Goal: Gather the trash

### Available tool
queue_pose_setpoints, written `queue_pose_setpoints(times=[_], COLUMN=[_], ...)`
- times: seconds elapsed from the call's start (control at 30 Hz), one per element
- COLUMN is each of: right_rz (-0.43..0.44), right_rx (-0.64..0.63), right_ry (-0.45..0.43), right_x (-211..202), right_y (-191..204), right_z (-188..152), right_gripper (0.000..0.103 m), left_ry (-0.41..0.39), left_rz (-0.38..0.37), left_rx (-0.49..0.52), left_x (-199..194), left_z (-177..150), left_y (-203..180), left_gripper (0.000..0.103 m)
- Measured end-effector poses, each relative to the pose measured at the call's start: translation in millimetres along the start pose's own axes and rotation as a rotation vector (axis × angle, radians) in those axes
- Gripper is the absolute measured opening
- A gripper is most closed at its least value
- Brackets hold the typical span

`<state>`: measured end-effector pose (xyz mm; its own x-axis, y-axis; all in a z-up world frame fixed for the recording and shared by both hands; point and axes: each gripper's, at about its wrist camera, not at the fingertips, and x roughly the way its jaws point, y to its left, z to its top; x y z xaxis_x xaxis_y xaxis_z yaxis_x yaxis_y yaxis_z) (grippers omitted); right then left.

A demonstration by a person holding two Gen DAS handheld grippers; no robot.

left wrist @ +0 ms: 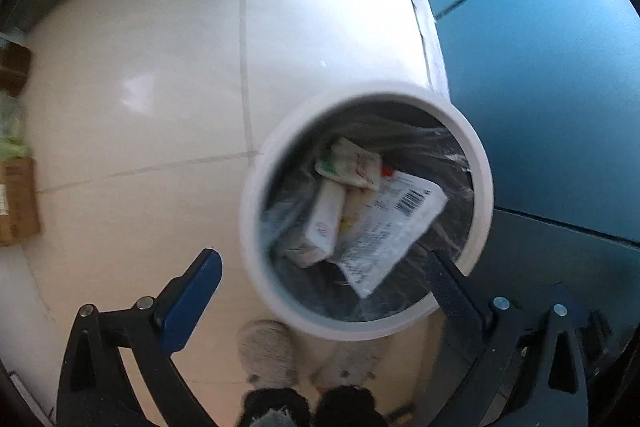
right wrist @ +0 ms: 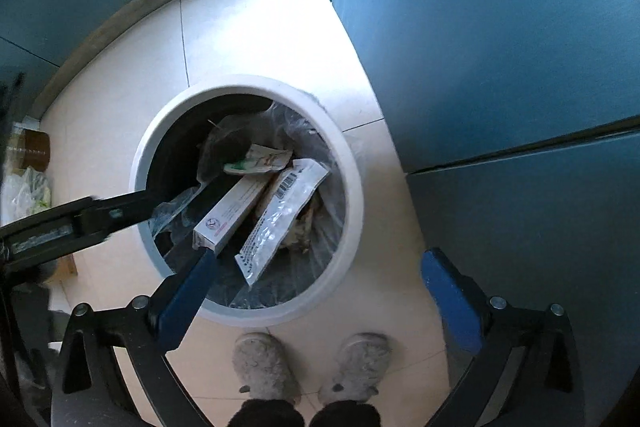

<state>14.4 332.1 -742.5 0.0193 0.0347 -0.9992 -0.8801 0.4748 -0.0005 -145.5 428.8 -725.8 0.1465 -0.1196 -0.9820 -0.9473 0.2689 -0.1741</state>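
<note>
Blue-padded left tongs (left wrist: 320, 279) stand spread wide with nothing between the pads, one finger (left wrist: 192, 301) over the tiled floor (left wrist: 140, 87), the other crossing the near rim of the round white trash bin (left wrist: 482, 163); below them, grey fuzzy slippers (left wrist: 266, 353) are blurred and partly cut off by the bin's rim; the bin stands on the floor just beside a blue cabinet (left wrist: 540, 87); inside it, on a clear plastic liner (left wrist: 448, 143), lie a crumpled white-and-green wrapper (left wrist: 352, 163), a slim white carton (left wrist: 320, 223) and a flat white packet with a barcode (left wrist: 392, 227), all released and resting in the bin, the print too blurred to read; at the far left edge a brown cardboard box (left wrist: 18, 203) is cut off by the frame.

Seen from the right wrist, the right tongs (right wrist: 320, 291) are likewise released and empty, the left finger (right wrist: 184, 299) overlapping the bin's (right wrist: 352, 187) near rim, the right finger (right wrist: 452, 303) over the floor (right wrist: 248, 39); only this view shows a black finger of the left tongs (right wrist: 168, 203) reaching in from the left over the bin, its tip down among the trash; the carton (right wrist: 232, 219), the barcode packet (right wrist: 280, 215) and the wrapper (right wrist: 260, 159) lie side by side here; something brownish under the packet cannot be made out; both slippers (right wrist: 264, 367) show whole; a plastic bag (right wrist: 28, 195) at the left edge is indistinct.
</note>
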Motion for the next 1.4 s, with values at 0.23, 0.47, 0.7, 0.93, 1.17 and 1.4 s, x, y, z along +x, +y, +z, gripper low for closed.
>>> queue_pose_setpoints(times=[0.23,0.47,0.7,0.93,1.17,1.4], right_rz=[-0.026,-0.025,0.024,0.071,0.084,0.151], right_rx=[-0.049,-0.109,-0.126,-0.124,-0.131,-0.091], right_ry=[-0.031,-0.111,-0.23,-0.344,-0.432,-0.477], right_x=[-48.6,-182.7,-348.8,-489.6,-590.4,-664.2], right_y=[-1.3,1.4,-8.9,-31.3,-39.7,-50.4], right_z=[-13.1,-38.7,-68.1,-104.3,-162.2,-218.6], right_gripper=[0.103,0.103,0.103,0.103,0.103,0.103], left_ry=[-0.148,-0.25,-0.39,-0.498,-0.555,-0.574], left_rz=[0.132,0.182,0.204,0.174,0.116,0.038], left_rx=[-0.006,-0.005,0.005,0.011,0.039,0.124], left_x=[-83.0,-207.3,-357.4,-468.8,-532.6,-583.8], left_z=[-37.2,-87.9,-146.0,-206.7,-261.9,-310.6], left_y=[7.4,-18.5,-45.8,-73.5,-78.8,-87.0], left_gripper=[0.103,0.103,0.103,0.103,0.103,0.103])
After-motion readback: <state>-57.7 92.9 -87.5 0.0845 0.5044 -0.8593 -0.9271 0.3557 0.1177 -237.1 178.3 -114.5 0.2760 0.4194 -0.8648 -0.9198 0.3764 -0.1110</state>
